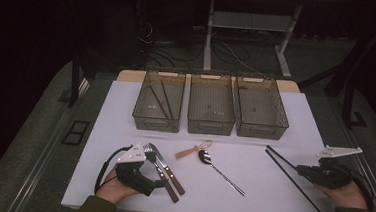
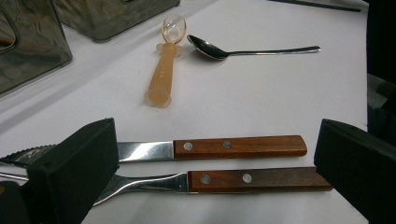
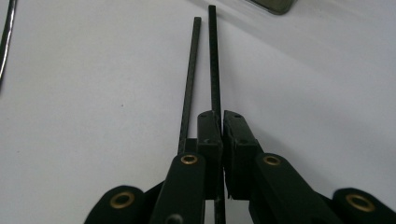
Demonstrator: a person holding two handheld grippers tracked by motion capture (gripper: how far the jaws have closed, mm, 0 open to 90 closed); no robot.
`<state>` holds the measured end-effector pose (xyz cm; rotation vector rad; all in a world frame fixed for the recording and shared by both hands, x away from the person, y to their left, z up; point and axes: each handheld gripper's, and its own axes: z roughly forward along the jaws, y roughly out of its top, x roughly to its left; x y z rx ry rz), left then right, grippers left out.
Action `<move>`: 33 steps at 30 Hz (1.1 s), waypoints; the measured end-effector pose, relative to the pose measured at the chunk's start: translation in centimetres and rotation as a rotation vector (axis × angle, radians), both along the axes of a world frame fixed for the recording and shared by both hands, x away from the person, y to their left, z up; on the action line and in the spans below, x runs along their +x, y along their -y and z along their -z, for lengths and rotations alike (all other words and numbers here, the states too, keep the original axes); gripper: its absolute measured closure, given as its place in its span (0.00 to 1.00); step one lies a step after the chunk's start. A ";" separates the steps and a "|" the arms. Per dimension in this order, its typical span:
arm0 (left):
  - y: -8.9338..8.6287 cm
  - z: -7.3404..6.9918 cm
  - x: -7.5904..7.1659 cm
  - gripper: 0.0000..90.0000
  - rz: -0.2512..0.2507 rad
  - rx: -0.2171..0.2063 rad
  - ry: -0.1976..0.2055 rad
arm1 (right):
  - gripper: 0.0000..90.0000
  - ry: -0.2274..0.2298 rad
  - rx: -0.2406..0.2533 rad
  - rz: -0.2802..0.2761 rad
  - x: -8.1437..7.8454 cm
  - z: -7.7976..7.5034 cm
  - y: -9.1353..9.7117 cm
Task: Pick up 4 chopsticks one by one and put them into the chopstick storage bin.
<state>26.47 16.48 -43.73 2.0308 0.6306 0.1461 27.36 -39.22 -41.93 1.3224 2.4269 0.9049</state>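
Right gripper [image 3: 221, 116] low, pinching one chopstick [image 3: 214, 60]; left gripper [image 2: 210, 158] straddling knife [image 2: 210, 147]

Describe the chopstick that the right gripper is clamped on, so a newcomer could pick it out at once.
Start at the white table top and go to its right edge, where the right gripper lies. Two thin black chopsticks run side by side there. The held chopstick passes between the shut jaws and reaches a little farther ahead, while the other chopstick lies free beside the gripper.
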 end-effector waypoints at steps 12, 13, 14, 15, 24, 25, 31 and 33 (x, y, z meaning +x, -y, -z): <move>0.0 0.0 0.0 0.00 0.002 -0.001 -0.003 | 0.96 0.047 0.044 -0.025 -0.1 -1.1 -0.2; 0.0 0.0 0.0 0.00 0.002 -0.002 -0.003 | 0.96 0.050 0.051 -0.027 -0.1 -1.3 -0.3; 0.0 0.0 0.0 0.00 0.003 -0.001 -0.003 | 0.96 0.054 0.057 -0.036 -0.1 -1.4 -0.4; 0.0 0.0 0.0 0.00 0.003 -0.001 -0.003 | 0.96 0.057 0.059 -0.036 0.0 -1.5 -0.5; 0.1 0.0 0.0 0.00 0.003 -0.002 -0.002 | 0.96 0.077 0.098 -0.061 0.3 -2.5 -1.9; 0.1 0.0 0.0 0.00 0.004 -0.002 -0.002 | 0.96 0.079 0.097 -0.066 0.4 -2.6 -2.1; 0.1 0.0 0.0 0.00 0.004 -0.004 -0.003 | 0.96 0.088 0.107 -0.085 0.9 -3.2 -3.6; 0.1 0.0 0.0 0.00 0.005 -0.003 -0.003 | 0.96 0.096 0.106 -0.095 1.1 -3.4 -4.1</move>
